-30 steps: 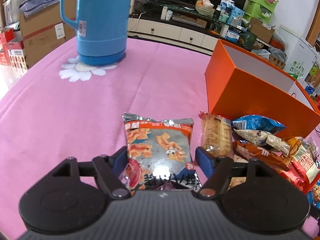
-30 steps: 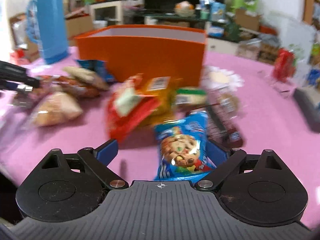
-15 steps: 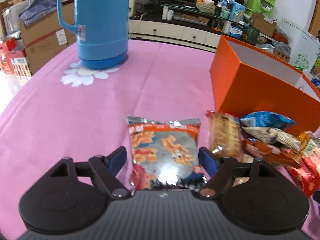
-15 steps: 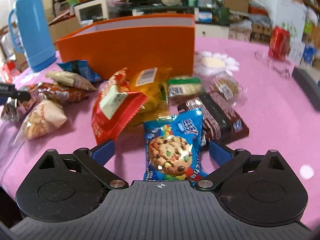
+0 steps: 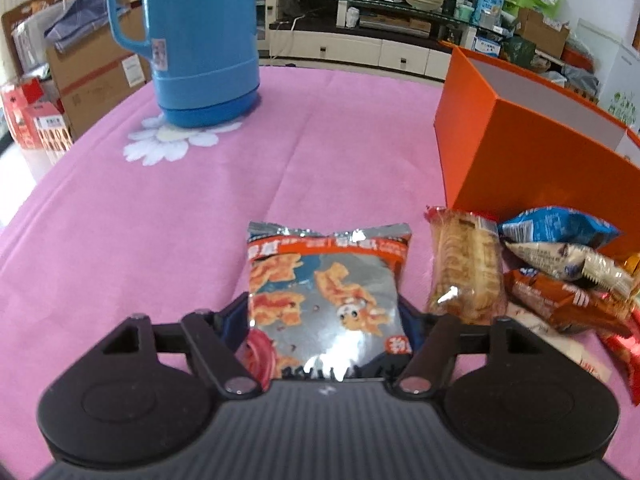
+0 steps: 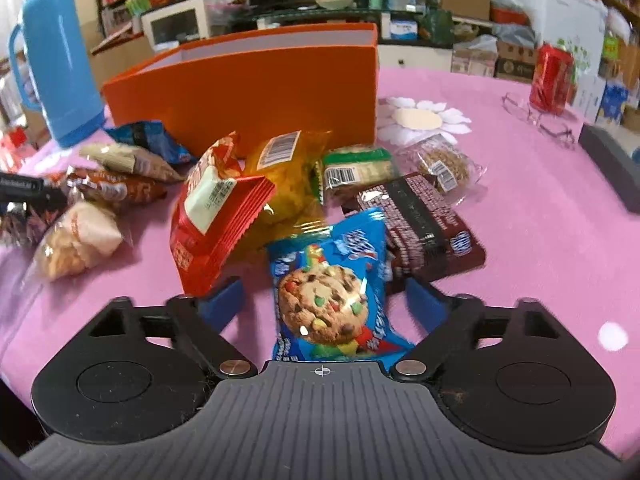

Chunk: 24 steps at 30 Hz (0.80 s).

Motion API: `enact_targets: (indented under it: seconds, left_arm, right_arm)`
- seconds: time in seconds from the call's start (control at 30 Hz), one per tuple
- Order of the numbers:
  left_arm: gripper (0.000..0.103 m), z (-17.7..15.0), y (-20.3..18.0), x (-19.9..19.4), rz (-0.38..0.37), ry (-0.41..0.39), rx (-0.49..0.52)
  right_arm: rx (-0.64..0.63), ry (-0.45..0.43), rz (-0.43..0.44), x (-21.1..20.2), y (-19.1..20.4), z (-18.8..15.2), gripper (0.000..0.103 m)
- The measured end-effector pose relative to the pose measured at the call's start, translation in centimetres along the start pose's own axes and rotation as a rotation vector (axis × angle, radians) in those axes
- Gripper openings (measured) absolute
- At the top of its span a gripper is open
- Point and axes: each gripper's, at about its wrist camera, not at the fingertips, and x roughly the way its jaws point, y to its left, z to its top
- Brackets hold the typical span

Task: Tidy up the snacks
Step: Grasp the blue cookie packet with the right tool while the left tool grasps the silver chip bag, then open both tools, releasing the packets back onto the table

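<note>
A silver snack packet printed with orange crackers lies flat on the pink tablecloth. My left gripper straddles its near end. Its jaws are closing, and both blue pads lie against the packet's side edges. In the right wrist view a blue chocolate-chip cookie packet lies between the fingers of my right gripper. Those jaws are closing too, but pink cloth still shows on both sides between pads and packet. The open orange box stands behind the snack pile.
A tall blue thermos stands at the back left. Several loose packets lie before the box: a red one, a yellow one, a brown bar. At the far right are a red can and glasses.
The left jaws have narrowed until the pads meet the silver packet's edges. The right gripper has settled nearer the cookie packet, and its jaws have narrowed around it.
</note>
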Motion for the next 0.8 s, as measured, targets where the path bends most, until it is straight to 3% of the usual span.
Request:
enact_targets:
  seconds: [0.07, 0.17, 0.4, 0.5, 0.57, 0.7, 0.77, 0.8]
  left_arm:
    - [0.065, -0.2, 0.0, -0.3, -0.009, 0.005, -0.002]
    - [0.065, -0.5, 0.1, -0.7, -0.002, 0.015, 0.009]
    - [0.065, -1.8, 0.9, -2.6, 0.000, 0.033, 0.015]
    - [0.075, -2.6, 1.3, -3.3, 0.006, 0.034, 0.004]
    - [0.075, -2.7, 1.5, -3.6, 0.002, 0.030, -0.012]
    - [0.080, -1.8, 2.0, -3.7, -0.012, 0.025, -0.109]
    - [0.092, -1.3, 2.0, -3.4, -0.018, -0.003, -0.156]
    - [0.092, -1.1, 1.9, -3.2, -0.012, -0.003, -0.170]
  right_arm:
    - [-0.031, 0.000, -0.018, -0.3, 0.1, -0.1, 0.053]
    - [-0.033, 0.001, -0.001, -0.9, -0.2, -0.3, 0.042]
    - [-0.038, 0.035, 0.019, -2.4, 0.0, -1.1, 0.039]
    - [-0.025, 0.035, 0.025, -2.9, 0.0, -1.4, 0.050]
    - [0.003, 0.022, 0.028, -3.1, -0.3, -1.4, 0.075]
    - [0.033, -0.006, -0.004, -3.2, -1.0, -0.9, 0.076]
    - [0.054, 0.001, 0.001, -2.9, -1.3, -0.9, 0.081]
    - [0.059, 0.005, 0.004, -2.7, -1.4, -1.0, 0.082]
